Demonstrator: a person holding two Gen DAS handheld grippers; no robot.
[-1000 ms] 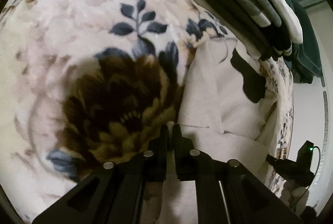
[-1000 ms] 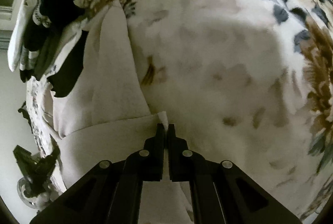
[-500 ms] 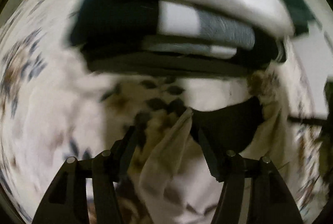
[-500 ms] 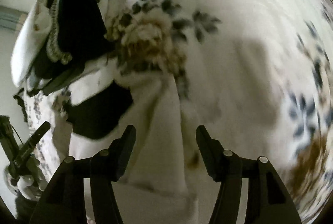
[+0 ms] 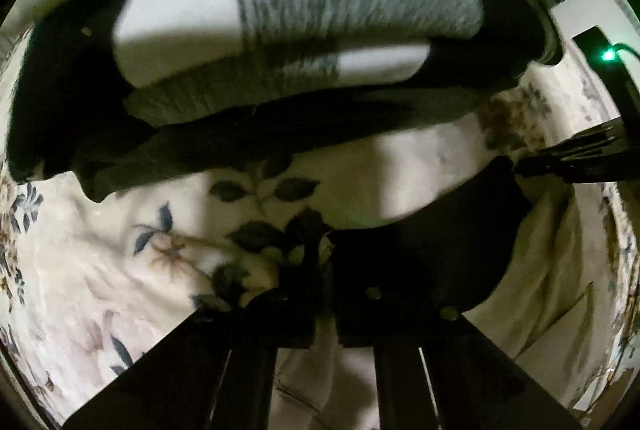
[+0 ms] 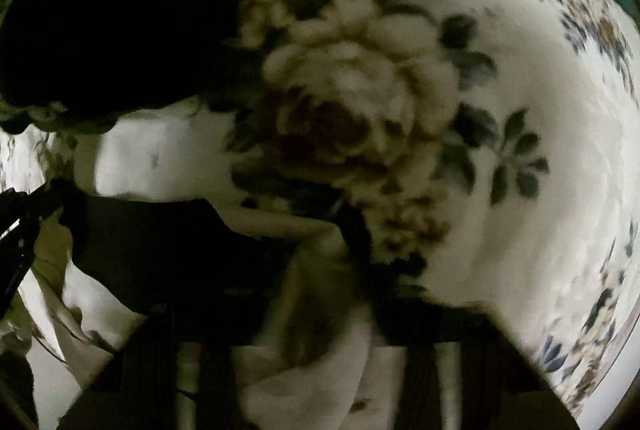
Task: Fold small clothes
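A small cream garment with a black panel (image 5: 432,254) lies on the floral blanket (image 5: 120,270). My left gripper (image 5: 324,250) is shut on the garment's far edge, close under a stack of folded clothes (image 5: 320,14). In the right wrist view the same garment (image 6: 320,382) runs up between my right gripper's (image 6: 340,242) fingers, which look closed on its edge; the view is dark and blurred. The black panel (image 6: 152,242) lies left of it.
The stack of folded black, grey and white clothes fills the upper left wrist view and shows as a dark mass (image 6: 120,10) in the right wrist view. A black device with a green light (image 5: 608,56) is at the right. The other gripper (image 5: 580,158) shows at the right edge.
Both grippers let go of the near edge, opened, moved forward toward the folded stack, and have now closed on the garment's far edge.
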